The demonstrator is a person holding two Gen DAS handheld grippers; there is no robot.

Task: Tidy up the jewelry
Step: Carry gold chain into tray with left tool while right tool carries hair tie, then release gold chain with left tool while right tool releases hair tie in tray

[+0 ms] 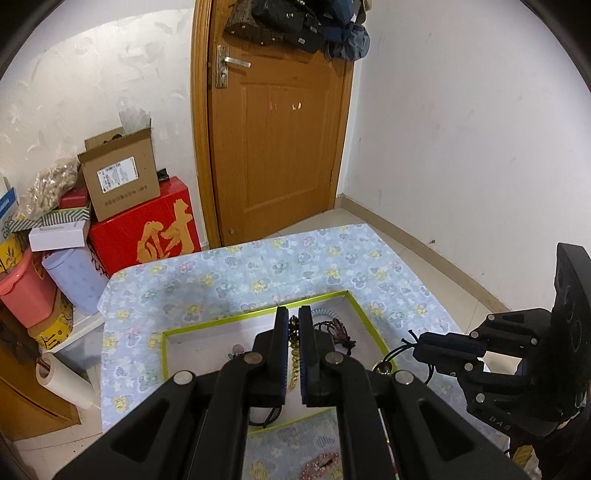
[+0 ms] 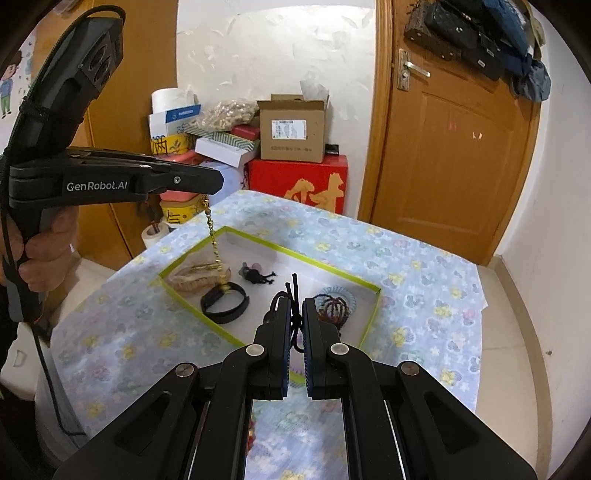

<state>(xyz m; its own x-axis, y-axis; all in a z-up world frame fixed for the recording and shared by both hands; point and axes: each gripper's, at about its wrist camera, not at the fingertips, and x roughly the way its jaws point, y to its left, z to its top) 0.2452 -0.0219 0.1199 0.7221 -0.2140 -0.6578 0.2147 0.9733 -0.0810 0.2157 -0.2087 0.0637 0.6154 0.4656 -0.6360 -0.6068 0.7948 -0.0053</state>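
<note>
The left gripper [image 2: 218,183] clenched a gold bead chain [image 2: 213,236], dangling into the green-rimmed tray [image 2: 295,254]. At the tray's five o'clock, the right gripper [image 2: 295,310] pinched a black cord [image 2: 294,295].

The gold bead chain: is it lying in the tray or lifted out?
Mostly lifted: the gold bead chain hangs from the shut left gripper, its lower end reaching the tray.

White scuffed walls [image 1: 461,129] are enclosing the room, and a wooden door [image 1: 280,147] is standing shut with bags [image 1: 295,22] hanging at its top. Pale floor tiles [image 1: 424,254] are showing beside the desk [image 1: 258,273], while stacked boxes [image 2: 295,147] are crowding the corner.
</note>
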